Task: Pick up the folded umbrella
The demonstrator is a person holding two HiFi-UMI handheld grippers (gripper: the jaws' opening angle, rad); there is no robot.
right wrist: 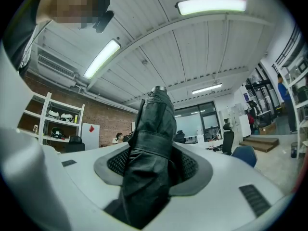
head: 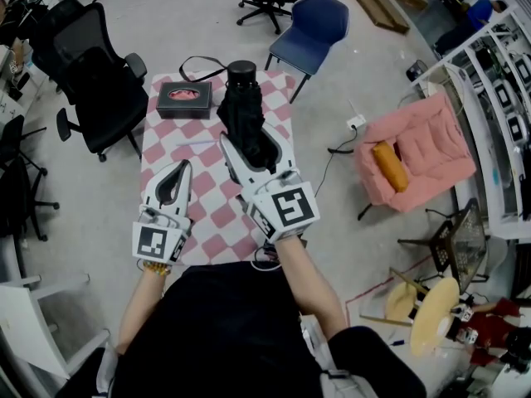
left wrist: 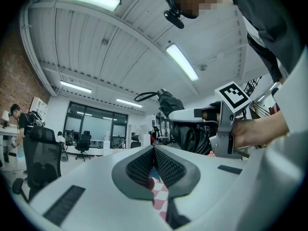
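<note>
- The folded umbrella (head: 243, 118) is black and lies lengthwise in the right gripper (head: 251, 149). Its round handle end points at the far edge of the desk (head: 207, 218) and its carrying strap (head: 199, 63) loops out past that edge.
- In the right gripper view the umbrella (right wrist: 151, 148) fills the gap between the jaws; both ribbed pads press on its bunched fabric, so the jaws are clenched on it while standing fairly wide.
- From the left gripper view the umbrella (left wrist: 185, 126) appears held up off the desk, with the strap (left wrist: 144, 96) hanging in the air.
- The left gripper (head: 182, 168) hovers over the near left part of the desk, beside the right one. Its jaws are pressed together at the tips with nothing between them – only checked cloth shows through the gap behind.
- A dark box (head: 184, 98) with a pink top sits near the far left corner of the desk, just beside the umbrella.
- Off the desk stand a blue chair (head: 311, 23) beyond the far right corner and a black office chair (head: 99, 73) by the left edge.
</note>
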